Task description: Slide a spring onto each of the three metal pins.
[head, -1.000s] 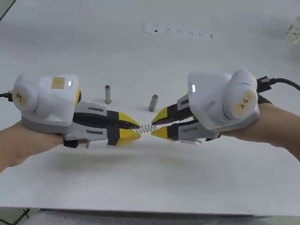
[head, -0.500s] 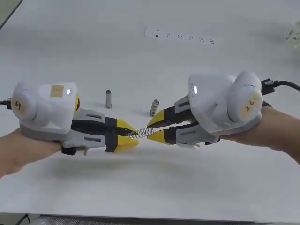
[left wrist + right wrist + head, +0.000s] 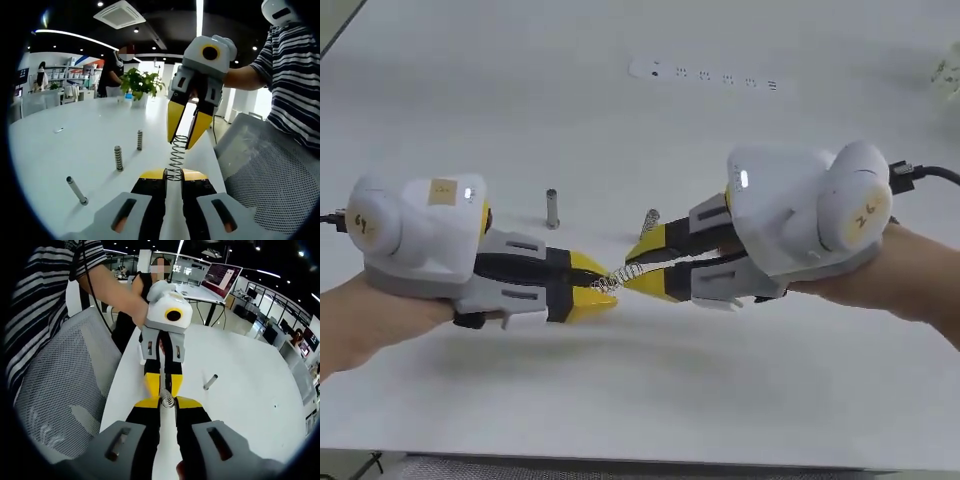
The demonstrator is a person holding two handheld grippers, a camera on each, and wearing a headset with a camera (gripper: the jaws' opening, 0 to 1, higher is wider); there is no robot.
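A loose spring [image 3: 621, 277] hangs in the air between my two grippers, above the white table [image 3: 650, 390]. My left gripper [image 3: 607, 283] is shut on its near end [image 3: 175, 169]. My right gripper [image 3: 632, 272] faces it tip to tip, jaws closed around the other end [image 3: 168, 400]. Behind them, a bare metal pin [image 3: 552, 208] stands upright. A second pin with a spring on it [image 3: 649, 219] is partly hidden by the right gripper. In the left gripper view, the bare pin [image 3: 76, 190] and two spring-covered pins [image 3: 118, 157] [image 3: 139, 140] stand in a row.
A white power strip [image 3: 705, 72] lies at the far side of the table. A black cable [image 3: 930, 178] trails from the right gripper. A mesh chair [image 3: 65, 405] sits by the table edge, and a person in a striped shirt [image 3: 295, 95] holds the grippers.
The right gripper has moved left toward the left gripper and its jaws have narrowed onto the spring. The spring between the tips now looks shorter.
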